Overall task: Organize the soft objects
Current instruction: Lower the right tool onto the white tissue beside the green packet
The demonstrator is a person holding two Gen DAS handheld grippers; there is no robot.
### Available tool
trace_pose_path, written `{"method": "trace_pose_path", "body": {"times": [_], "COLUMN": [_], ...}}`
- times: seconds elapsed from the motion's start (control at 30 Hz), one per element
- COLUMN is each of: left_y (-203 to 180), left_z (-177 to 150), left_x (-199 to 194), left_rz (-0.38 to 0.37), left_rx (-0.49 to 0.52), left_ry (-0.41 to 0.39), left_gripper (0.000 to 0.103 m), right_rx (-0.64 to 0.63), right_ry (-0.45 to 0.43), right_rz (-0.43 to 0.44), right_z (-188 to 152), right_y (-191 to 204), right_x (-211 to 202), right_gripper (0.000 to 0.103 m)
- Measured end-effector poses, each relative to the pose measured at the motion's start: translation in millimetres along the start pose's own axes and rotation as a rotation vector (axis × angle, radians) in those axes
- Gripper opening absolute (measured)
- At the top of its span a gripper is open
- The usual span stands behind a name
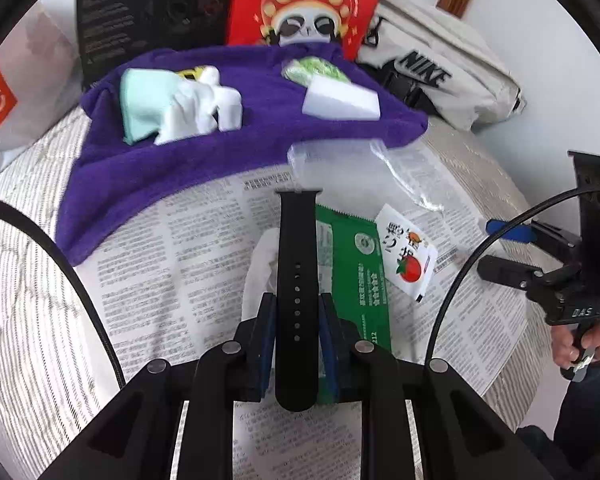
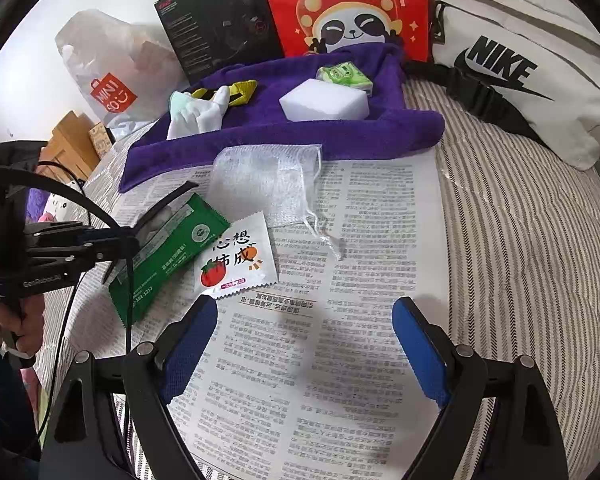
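Left hand-held gripper (image 1: 296, 320) clamping black strap (image 1: 296, 264), long axis pointing away

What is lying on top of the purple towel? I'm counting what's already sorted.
On the purple towel: a white sponge block, a green packet, a white glove over mint cloth, and a yellow-black item, partly covered.

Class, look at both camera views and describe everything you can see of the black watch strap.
The black watch strap is a long, flat band of matte, rubbery-looking material with a row of small holes down its middle and a squared connector at its far end. It points away from the camera, clamped near its rounded end between the blue pads of the left gripper, above the green packet and newspaper.
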State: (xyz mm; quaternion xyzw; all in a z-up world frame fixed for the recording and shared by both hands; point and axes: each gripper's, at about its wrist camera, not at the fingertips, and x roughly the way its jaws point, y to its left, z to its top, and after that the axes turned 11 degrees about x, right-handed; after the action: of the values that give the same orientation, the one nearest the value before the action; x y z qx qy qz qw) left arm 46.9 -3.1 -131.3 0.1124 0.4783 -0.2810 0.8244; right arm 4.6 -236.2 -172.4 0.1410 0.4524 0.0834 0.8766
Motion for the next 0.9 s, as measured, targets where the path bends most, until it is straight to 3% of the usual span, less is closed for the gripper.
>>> {"method": "trace_pose_path", "body": {"times": [0.07,0.3,0.57,0.9], "left_y": [-2.4,-0.9,0.1,44.0], "left_z": [2.8,12.0,1.5,-26.5], "left_x": [7.7,19.8,-11.7,-20.2], "left_rz": [0.025,0.011,-0.041,0.073], "left_rx": [0.015,-0.005,-0.018,-0.137], "left_ry": [0.022,0.021,-0.042,-0.031], "left_gripper": [0.020,0.020,0.020,0.020], "right_rx": [0.001,0.009,0.000,-0.027], "right_ry": [0.006,0.021,0.021,0.029], "right_rz": [-0.003,-0.013,-0.018,0.012], "right_z": [-0.1,-0.7,-1.7,3.1], "right_y": [1.1,1.7,3.5,26.6], "right_x": [1.7,4.8,4.1,12.6], "right_gripper": [0.089,0.089,0.089,0.089]}}
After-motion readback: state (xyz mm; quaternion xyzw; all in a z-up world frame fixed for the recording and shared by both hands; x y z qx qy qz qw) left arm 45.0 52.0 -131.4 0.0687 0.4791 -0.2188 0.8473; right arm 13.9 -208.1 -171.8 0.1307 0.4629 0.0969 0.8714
